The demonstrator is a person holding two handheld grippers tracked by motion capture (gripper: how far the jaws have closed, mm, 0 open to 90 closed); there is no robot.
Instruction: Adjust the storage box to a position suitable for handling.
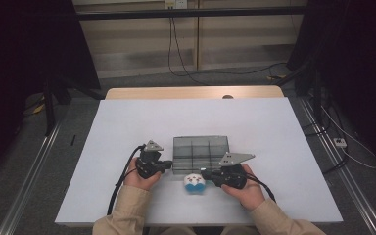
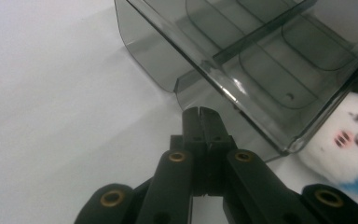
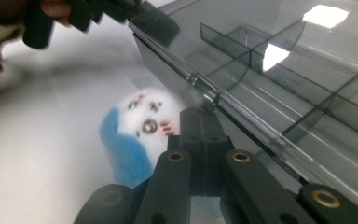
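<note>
A: Where are the two grippers on the white table [image 1: 127,147]?

B: In the high view the left gripper [image 1: 168,165] is at about 7 o'clock of the smoky plastic box [image 1: 200,152], with its tip at the near left corner of the box. The right gripper [image 1: 206,174] is at about 5 o'clock of the box, pointing to the left.

A: Are the claws clenched or released?

B: Both are clenched with nothing between the jaws. In the left gripper view the two black jaws meet, just beside the box wall [image 2: 242,93]. In the right gripper view the jaws also meet, close to the box's long edge [image 3: 223,102].

A: And the small toy?

B: The white and blue plush toy [image 1: 194,183] lies on the table at 6 o'clock of the box, between the two grippers, just beside the right one. No jaw holds it.
</note>
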